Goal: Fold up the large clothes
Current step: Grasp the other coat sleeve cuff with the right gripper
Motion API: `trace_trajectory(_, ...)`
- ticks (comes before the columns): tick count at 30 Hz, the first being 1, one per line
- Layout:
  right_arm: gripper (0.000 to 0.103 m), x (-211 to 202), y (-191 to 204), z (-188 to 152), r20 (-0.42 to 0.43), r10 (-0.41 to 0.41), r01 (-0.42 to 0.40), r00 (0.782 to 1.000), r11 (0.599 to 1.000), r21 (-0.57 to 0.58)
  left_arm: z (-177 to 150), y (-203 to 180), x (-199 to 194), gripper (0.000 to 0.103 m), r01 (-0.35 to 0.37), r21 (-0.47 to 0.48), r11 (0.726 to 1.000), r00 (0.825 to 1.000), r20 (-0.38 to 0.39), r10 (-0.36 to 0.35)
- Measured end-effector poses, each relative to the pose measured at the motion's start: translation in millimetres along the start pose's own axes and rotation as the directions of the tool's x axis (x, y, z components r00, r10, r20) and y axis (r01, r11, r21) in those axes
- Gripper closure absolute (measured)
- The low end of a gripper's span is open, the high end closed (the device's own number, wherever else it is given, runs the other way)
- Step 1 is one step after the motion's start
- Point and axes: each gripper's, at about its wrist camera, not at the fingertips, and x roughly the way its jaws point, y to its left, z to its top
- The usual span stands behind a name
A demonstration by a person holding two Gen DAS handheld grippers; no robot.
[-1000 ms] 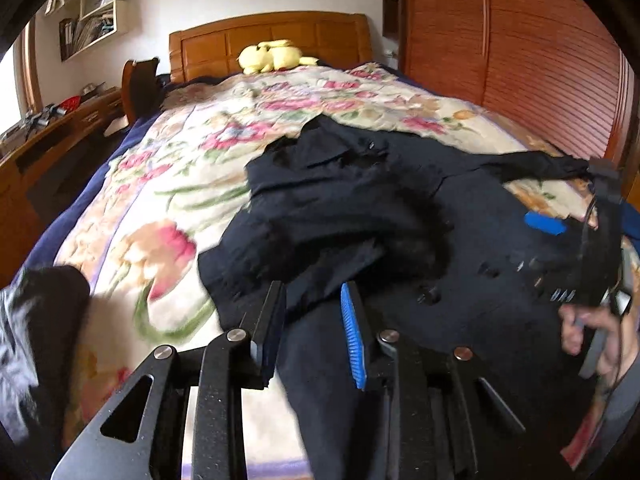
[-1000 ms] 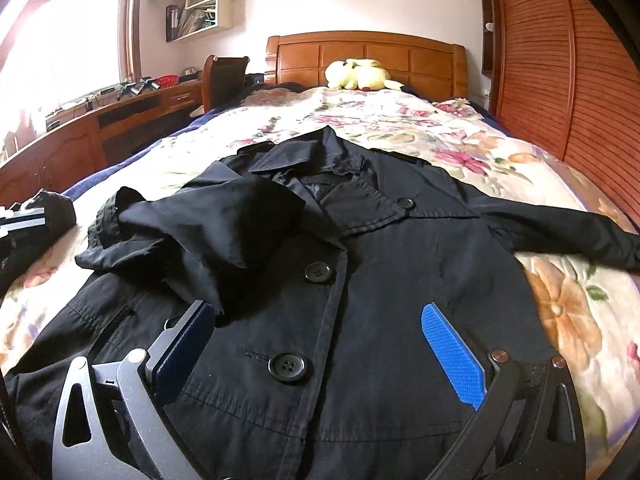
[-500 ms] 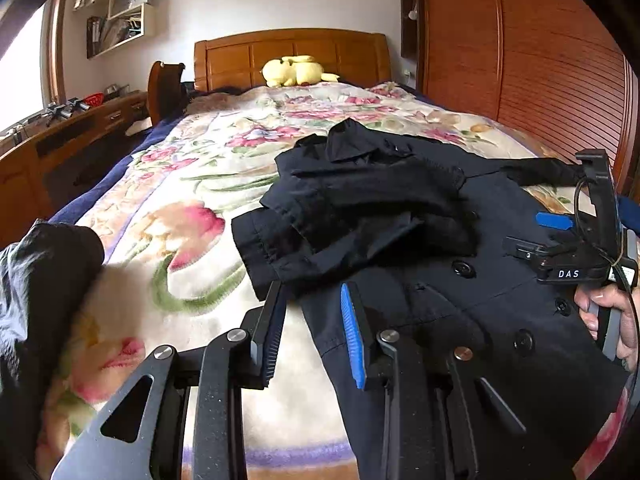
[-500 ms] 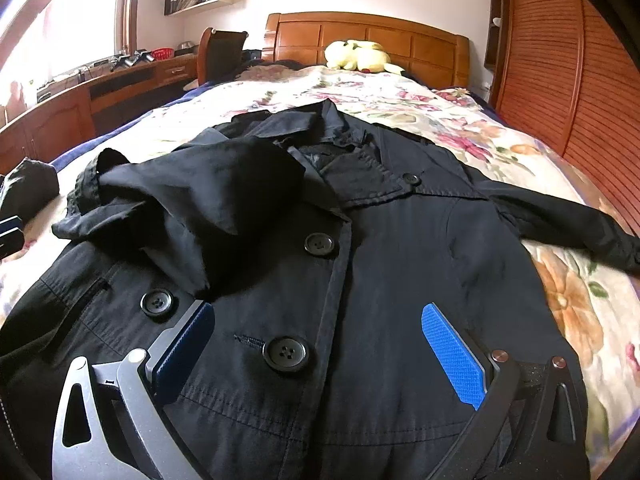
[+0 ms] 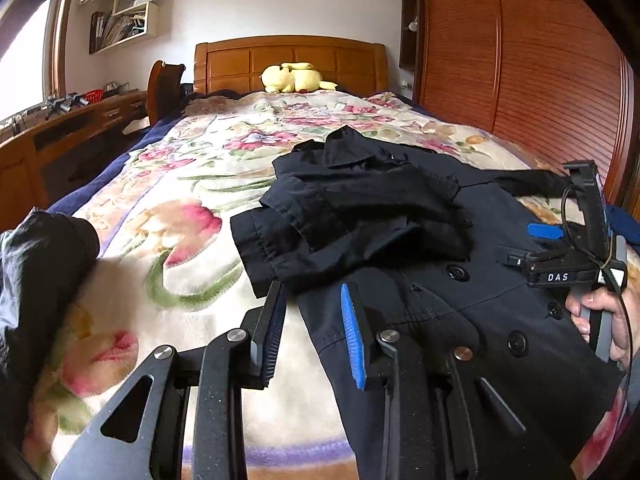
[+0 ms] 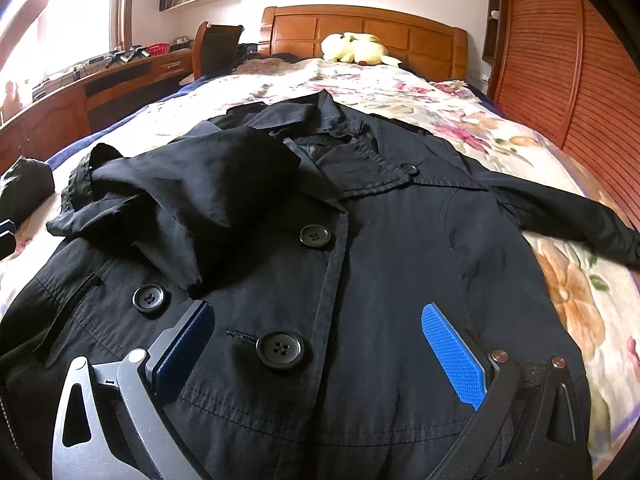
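A black double-breasted coat (image 6: pixel 384 264) lies face up on the bed, collar toward the headboard. Its left sleeve (image 6: pixel 192 192) is folded over the chest; the other sleeve (image 6: pixel 560 216) stretches out to the right. The coat also shows in the left wrist view (image 5: pixel 440 264). My left gripper (image 5: pixel 314 320) is open and empty, hovering at the coat's left edge near the folded sleeve cuff (image 5: pixel 256 248). My right gripper (image 6: pixel 316 336) is wide open and empty, low over the coat's lower front buttons; it also shows in the left wrist view (image 5: pixel 560 248).
The floral blanket (image 5: pixel 180 208) covers the bed. A yellow plush toy (image 6: pixel 356 50) lies by the wooden headboard (image 6: pixel 360 28). A dark garment bundle (image 5: pixel 36 264) sits at the left edge. A wooden desk (image 6: pixel 80 92) runs along the left, a wooden wardrobe (image 5: pixel 540 80) on the right.
The left gripper has drawn back from the folded sleeve, leaving it lying over the coat's chest. The right gripper has lowered closer to the coat's front. Both stay open.
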Motion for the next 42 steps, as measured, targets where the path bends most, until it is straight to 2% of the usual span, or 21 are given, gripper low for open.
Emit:
trace_trajectory(5, 0.000, -2, 11, 11, -0.035, 0.020, -0.022, 0.999, 0.998, -0.057, -1, 9, -6, 0.074, 0.036, -0.046, 0.998, 0.999, 0.010, -0.035)
trace_trajectory(12, 0.004, -11, 49, 52, -0.025, 0.146, -0.147, 0.989, 0.984, -0.096, -2, 14, -10, 0.074, 0.036, -0.062, 0.997, 0.999, 0.011, -0.036)
trace_trajectory(16, 0.012, -3, 74, 75, -0.040, 0.196, -0.200, 0.980, 0.970, -0.138, -2, 18, -12, 0.074, 0.036, -0.072, 0.997, 0.999, 0.013, -0.035)
trace_trajectory(22, 0.031, 35, 103, 91, -0.137, 0.238, -0.260, 0.961, 0.949, -0.175, -2, 23, -14, 0.074, 0.044, -0.087, 0.995, 0.999, 0.013, -0.043)
trace_trajectory(24, 0.039, 48, 108, 93, -0.162, 0.221, -0.251, 0.962, 0.947, -0.201, -2, 23, -14, 0.074, 0.043, -0.087, 0.995, 0.999, 0.013, -0.042)
trace_trajectory(26, 0.070, 58, 113, 94, -0.179, 0.188, -0.229, 0.966, 0.944, -0.239, -3, 22, -14, 0.074, 0.038, -0.084, 0.996, 0.999, 0.013, -0.037)
trace_trajectory(28, 0.083, 64, 116, 95, -0.193, 0.142, -0.192, 0.971, 0.942, -0.274, -3, 21, -13, 0.074, 0.033, -0.080, 0.996, 0.999, 0.010, -0.032)
trace_trajectory(29, 0.096, 63, 117, 94, -0.191, 0.135, -0.186, 0.972, 0.941, -0.282, -3, 20, -13, 0.074, 0.029, -0.077, 0.997, 1.000, 0.008, -0.029)
trace_trajectory(33, 0.100, 47, 102, 100, -0.125, 0.107, -0.138, 0.986, 0.951, -0.278, -4, 19, -12, 0.074, 0.021, -0.068, 0.997, 1.000, 0.003, -0.021)
trace_trajectory(39, 0.100, -10, 50, 98, 0.029, 0.067, -0.063, 0.997, 0.991, -0.120, -4, 19, -11, 0.074, 0.016, -0.068, 0.998, 1.000, 0.002, -0.016)
trace_trajectory(42, 0.100, -31, 18, 81, 0.052, 0.008, -0.005, 0.999, 0.998, -0.055, -4, 18, -11, 0.074, 0.019, -0.066, 0.998, 1.000, 0.002, -0.019)
